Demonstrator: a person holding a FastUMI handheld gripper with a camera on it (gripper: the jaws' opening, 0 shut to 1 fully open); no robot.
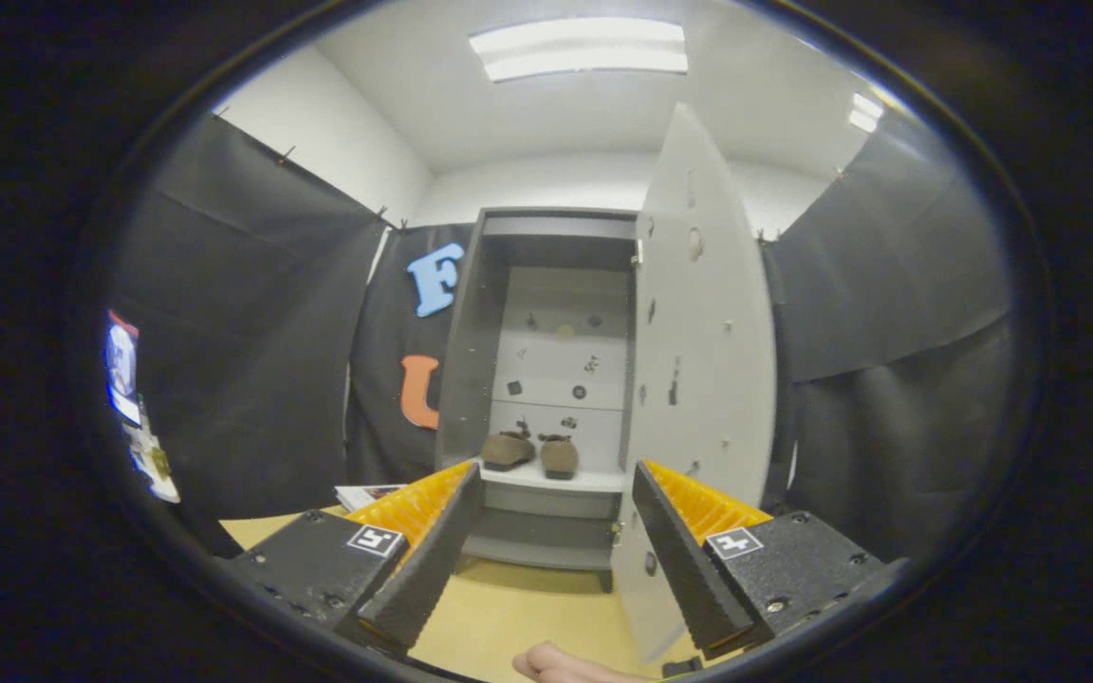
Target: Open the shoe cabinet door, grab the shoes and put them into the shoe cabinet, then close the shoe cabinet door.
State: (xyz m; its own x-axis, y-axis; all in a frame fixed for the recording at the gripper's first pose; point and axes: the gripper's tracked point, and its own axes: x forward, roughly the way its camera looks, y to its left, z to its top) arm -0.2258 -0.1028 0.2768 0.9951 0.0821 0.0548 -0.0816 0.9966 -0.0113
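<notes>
The shoe cabinet (546,379) stands open, its door (703,379) swung out to the right. Two brown shoes (532,452) sit side by side on a shelf (561,479) near its front edge. The gripper (551,512) hangs well back, fingers spread wide, holding nothing. A person's hand (561,664) shows beneath it.

No words or numbers can be read; each gripper (556,550) finger carries only a small square marker.

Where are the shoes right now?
The shoes sit side by side on a shelf inside the open cabinet, beyond the open gripper.
</notes>
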